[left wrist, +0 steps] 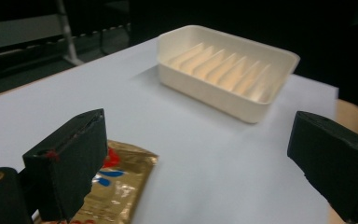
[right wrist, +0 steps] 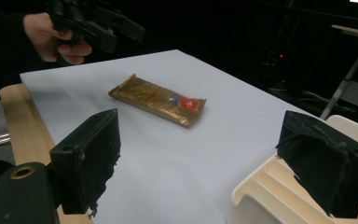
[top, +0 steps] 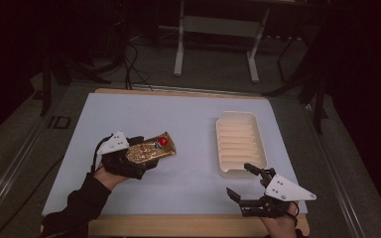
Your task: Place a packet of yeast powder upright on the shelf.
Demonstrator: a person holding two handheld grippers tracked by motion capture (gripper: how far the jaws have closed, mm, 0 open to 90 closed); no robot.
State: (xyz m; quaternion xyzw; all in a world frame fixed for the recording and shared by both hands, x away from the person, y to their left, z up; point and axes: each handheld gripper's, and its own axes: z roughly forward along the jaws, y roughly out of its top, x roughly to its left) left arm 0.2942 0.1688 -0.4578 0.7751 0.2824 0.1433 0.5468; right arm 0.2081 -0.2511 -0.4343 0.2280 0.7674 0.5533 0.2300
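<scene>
A gold foil snack packet [top: 154, 148] with a red mark lies flat on the white table sheet [top: 178, 119], left of centre. My left gripper [top: 140, 159] hovers over the packet's near-left end. Its jaws are open, and the packet [left wrist: 119, 179] shows under one of them. In the right gripper view the packet [right wrist: 158, 100] lies apart from the left gripper [right wrist: 95, 23], which is held above the table behind it. My right gripper [top: 239, 178] is open with nothing in it, beside the near end of a ribbed cream tray [top: 240, 141].
The tray [left wrist: 223, 70] has nothing in it and stands right of centre; its near corner [right wrist: 270, 186] is close to my right jaw. A wooden table edge [top: 178, 225] runs along the front. Beyond the table are a white stand [top: 218, 29] and floor cables [top: 134, 64].
</scene>
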